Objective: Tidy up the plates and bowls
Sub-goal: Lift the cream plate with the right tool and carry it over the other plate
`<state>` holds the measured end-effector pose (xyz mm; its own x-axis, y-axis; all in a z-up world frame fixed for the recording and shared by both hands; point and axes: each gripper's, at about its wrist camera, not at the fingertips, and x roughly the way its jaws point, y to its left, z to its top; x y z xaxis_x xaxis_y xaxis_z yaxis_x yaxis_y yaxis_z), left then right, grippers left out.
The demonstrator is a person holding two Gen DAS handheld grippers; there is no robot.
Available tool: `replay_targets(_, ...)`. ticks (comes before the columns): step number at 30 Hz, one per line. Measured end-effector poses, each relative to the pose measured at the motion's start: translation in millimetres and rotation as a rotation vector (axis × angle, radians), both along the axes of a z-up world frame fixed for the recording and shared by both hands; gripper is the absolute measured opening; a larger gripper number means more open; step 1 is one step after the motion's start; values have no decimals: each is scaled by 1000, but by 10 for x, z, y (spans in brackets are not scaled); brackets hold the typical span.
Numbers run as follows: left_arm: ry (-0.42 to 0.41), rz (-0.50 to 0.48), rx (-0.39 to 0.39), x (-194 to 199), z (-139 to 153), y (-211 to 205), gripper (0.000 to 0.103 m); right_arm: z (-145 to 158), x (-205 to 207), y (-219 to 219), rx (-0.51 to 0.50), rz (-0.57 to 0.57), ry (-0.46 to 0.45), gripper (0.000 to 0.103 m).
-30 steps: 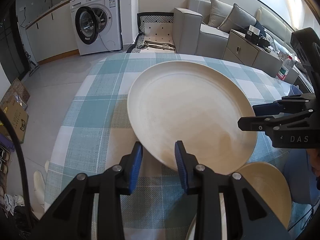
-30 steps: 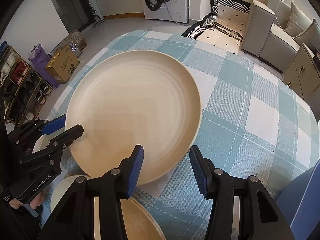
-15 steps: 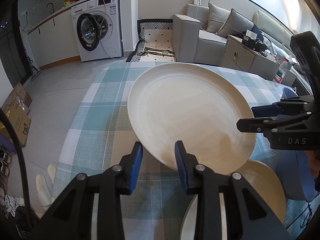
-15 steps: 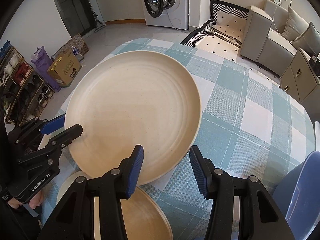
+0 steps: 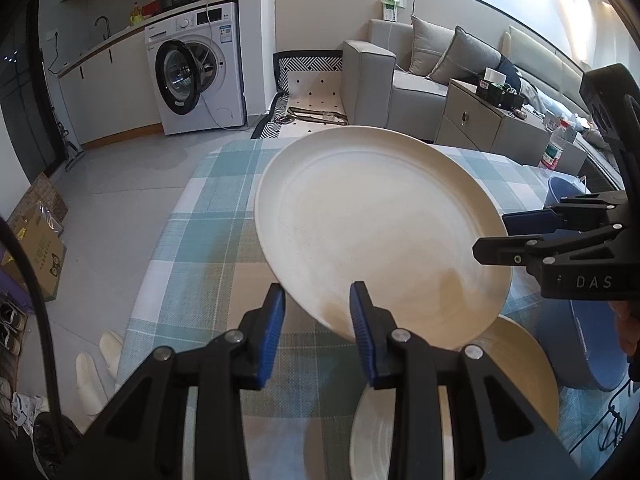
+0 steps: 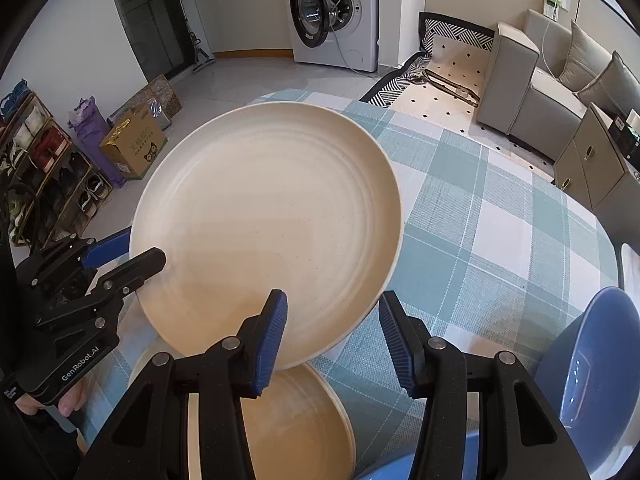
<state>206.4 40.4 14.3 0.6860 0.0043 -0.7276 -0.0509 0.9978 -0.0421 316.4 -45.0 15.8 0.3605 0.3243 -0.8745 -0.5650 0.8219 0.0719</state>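
One large cream plate (image 6: 264,232) is held tilted above a checked table (image 6: 500,232), gripped at its rim from two sides. The left claw (image 5: 316,324) is clamped narrowly on the near-left edge; the right claw (image 6: 332,332) holds the opposite edge. A second plate (image 6: 296,424) lies directly beneath on the table, and blue dishes (image 6: 596,368) (number unclear) sit close beside it. Both claws angle downward.

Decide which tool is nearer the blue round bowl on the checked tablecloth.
Right. The right tool grips the rim of the large cream round plate beside the blue bowl; the left tool clamps the plate's opposite side, farther away.
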Motion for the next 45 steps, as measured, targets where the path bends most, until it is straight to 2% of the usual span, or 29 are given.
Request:
replay_targets(17,-32,-11,8,-245,120,-81,32,192,-331,-110,27,-6,-33,50)
replay_targets(45,-70,-22,20,-705,197,-187,32,255,-795,-194,59,0,-64,50)
